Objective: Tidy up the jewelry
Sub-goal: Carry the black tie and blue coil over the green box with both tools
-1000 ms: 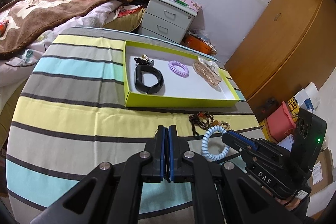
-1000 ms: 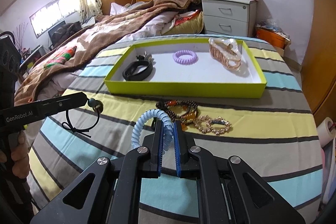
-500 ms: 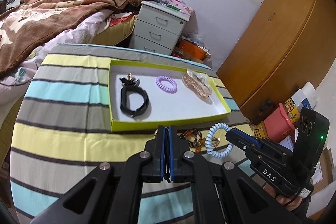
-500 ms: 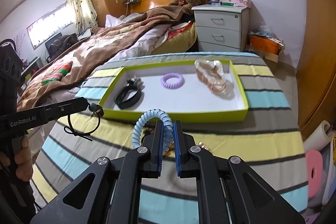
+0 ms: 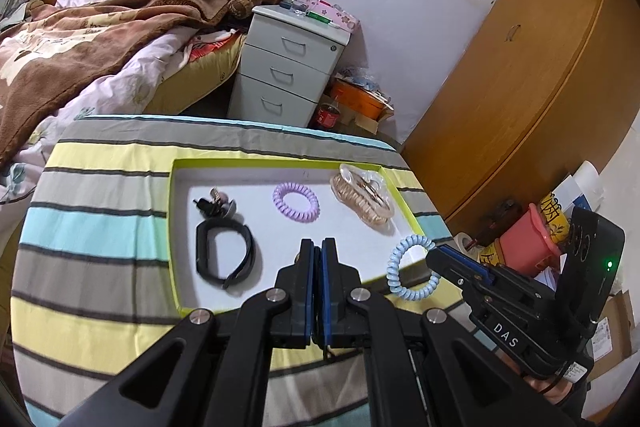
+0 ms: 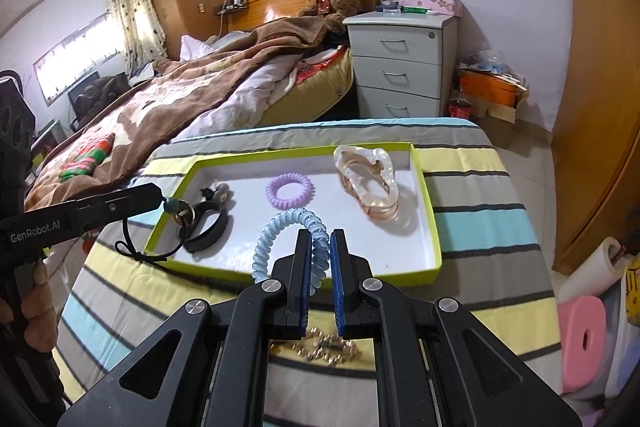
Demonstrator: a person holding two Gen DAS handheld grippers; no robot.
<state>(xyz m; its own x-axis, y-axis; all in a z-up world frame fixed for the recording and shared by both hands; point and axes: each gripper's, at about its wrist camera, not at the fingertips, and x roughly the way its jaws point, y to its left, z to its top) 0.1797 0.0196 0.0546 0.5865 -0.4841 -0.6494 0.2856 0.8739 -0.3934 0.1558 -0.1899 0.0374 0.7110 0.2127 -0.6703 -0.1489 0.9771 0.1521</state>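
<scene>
My right gripper [image 6: 320, 247] is shut on a light blue spiral hair tie [image 6: 280, 231] and holds it above the front edge of the yellow-green tray [image 6: 430, 227]. It also shows in the left wrist view [image 5: 412, 269]. My left gripper [image 5: 318, 255] is shut on a black cord with a bead charm [image 6: 176, 211], which dangles over the tray's left end. In the tray lie a black band [image 5: 224, 259], a small hair clip [image 5: 216, 205], a purple spiral hair tie [image 5: 296, 201] and a clear pink claw clip [image 5: 362, 197].
A gold chain bracelet [image 6: 326, 345] lies on the striped cloth [image 5: 92, 227] in front of the tray. A bed [image 6: 160, 107] lies at the left, a white drawer cabinet [image 6: 400, 67] behind, a wooden wardrobe [image 5: 520, 87] at the right.
Both grippers have risen and moved forward over the tray's front edge. The blue hair tie came up off the cloth with the right gripper.
</scene>
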